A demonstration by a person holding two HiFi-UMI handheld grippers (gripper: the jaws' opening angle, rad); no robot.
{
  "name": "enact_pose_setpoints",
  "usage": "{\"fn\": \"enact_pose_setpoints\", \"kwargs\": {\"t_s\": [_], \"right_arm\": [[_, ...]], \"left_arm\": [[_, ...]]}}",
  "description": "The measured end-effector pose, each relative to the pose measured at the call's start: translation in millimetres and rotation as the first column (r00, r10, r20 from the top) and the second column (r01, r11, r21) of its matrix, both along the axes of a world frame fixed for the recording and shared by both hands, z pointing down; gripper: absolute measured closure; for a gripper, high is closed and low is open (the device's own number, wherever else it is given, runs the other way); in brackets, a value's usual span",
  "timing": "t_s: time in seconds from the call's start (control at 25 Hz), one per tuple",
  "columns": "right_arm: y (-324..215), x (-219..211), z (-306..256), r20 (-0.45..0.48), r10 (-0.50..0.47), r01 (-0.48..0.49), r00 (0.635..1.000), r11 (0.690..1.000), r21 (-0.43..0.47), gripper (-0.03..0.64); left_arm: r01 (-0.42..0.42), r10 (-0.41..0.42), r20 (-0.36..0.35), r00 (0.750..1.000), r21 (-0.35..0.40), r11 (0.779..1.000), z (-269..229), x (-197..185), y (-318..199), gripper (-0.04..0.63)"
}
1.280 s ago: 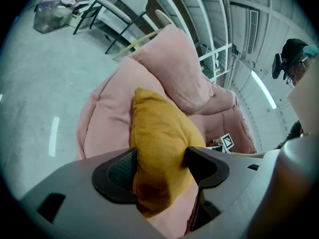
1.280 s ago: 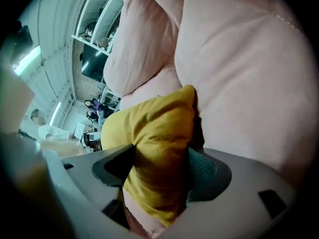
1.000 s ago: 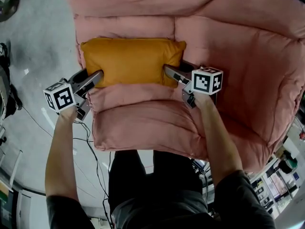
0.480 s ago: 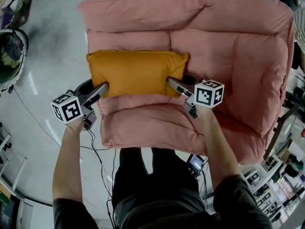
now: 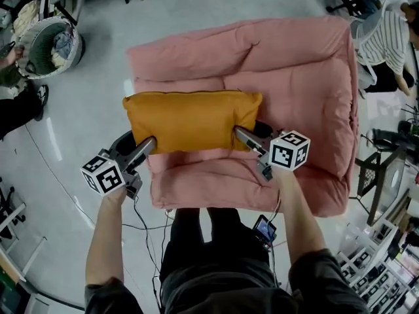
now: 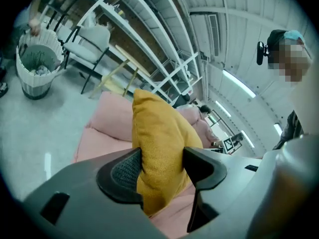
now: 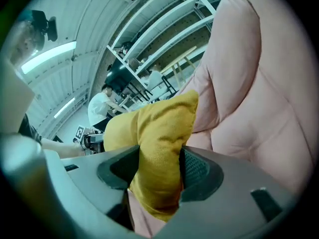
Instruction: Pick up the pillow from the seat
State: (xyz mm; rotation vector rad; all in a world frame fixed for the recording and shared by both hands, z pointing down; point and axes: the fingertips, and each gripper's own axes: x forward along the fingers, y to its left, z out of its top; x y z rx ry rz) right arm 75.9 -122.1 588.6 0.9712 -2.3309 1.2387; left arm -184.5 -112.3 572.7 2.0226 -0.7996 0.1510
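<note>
While both arms reach forward from the bottom of the head view, elbows slightly bent, each hand carries a gripper whose cube shows black-and-white square markers, the only print that can be made out. The left gripper (image 5: pixel 149 144) comes in from the lower left and the right gripper (image 5: pixel 241 133) from the lower right. Each bites one short end of the mustard-yellow pillow (image 5: pixel 191 120), which lies crosswise over the pink padded seat (image 5: pixel 294 77), in front of its backrest. Whether the pillow touches the cushion below cannot be told. Seen from the left gripper view, the jaws of the left gripper (image 6: pixel 162 166) stand fairly wide, pressed on the pillow's (image 6: pixel 159 143) edge, with the ribbed pad (image 6: pixel 127 169) against the fabric. Seen from the right gripper view, the right gripper (image 7: pixel 158 171) clamps the other end of the pillow (image 7: pixel 159 133) the same way, the pink seat (image 7: pixel 249 83) rising just beside it.
</note>
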Motion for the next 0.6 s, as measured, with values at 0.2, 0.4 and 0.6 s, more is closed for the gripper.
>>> {"fn": "enact_pose_setpoints", "kwargs": {"t_s": [0.2, 0.4, 0.6], "right_arm": [[7, -4, -55, 0.007, 0.009, -0.010, 1.000, 0.998, 0.068, 0.370], [15, -4, -124, -0.004, 0.021, -0.020, 1.000, 0.987, 0.161, 0.371], [18, 5, -194, -0.002, 0.041, -0.039, 0.999, 0.960, 0.278, 0.374]], "left_arm": [[-0.006, 0.005, 0.015, 1.000, 0.091, 0.996, -60, -4, 3, 0.322], [-0.014, 0.010, 0.023, 1.000, 0.183, 0.983, -128, -3, 10, 0.325], [-0.023, 0.012, 0.040, 0.999, 0.296, 0.955, -199, 7, 9, 0.330]]}}
